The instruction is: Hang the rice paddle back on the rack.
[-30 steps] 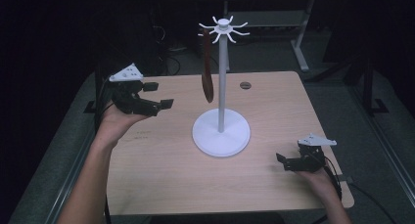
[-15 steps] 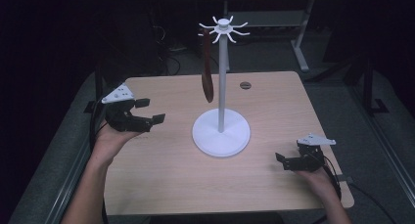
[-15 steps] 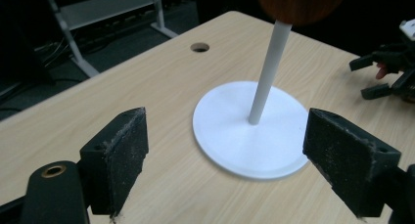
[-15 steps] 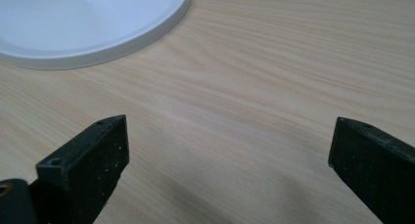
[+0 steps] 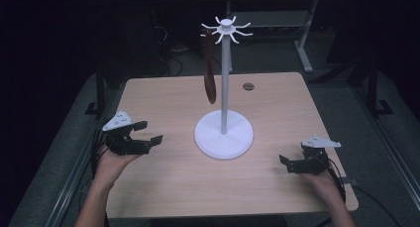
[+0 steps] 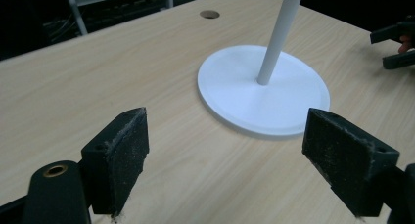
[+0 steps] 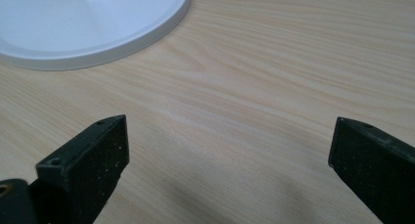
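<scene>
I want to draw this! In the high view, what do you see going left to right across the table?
Left gripper → brown spoon hanging on the rack → white rack → right gripper.

Dim lab: bare test table (image 5: pixel 173 182), floor cables (image 5: pixel 171 63).

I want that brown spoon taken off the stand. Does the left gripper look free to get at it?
Probably yes. The left gripper is open and empty, and only bare table lies between it and the brown spoon, hanging on the near-left side of the stand.
</scene>
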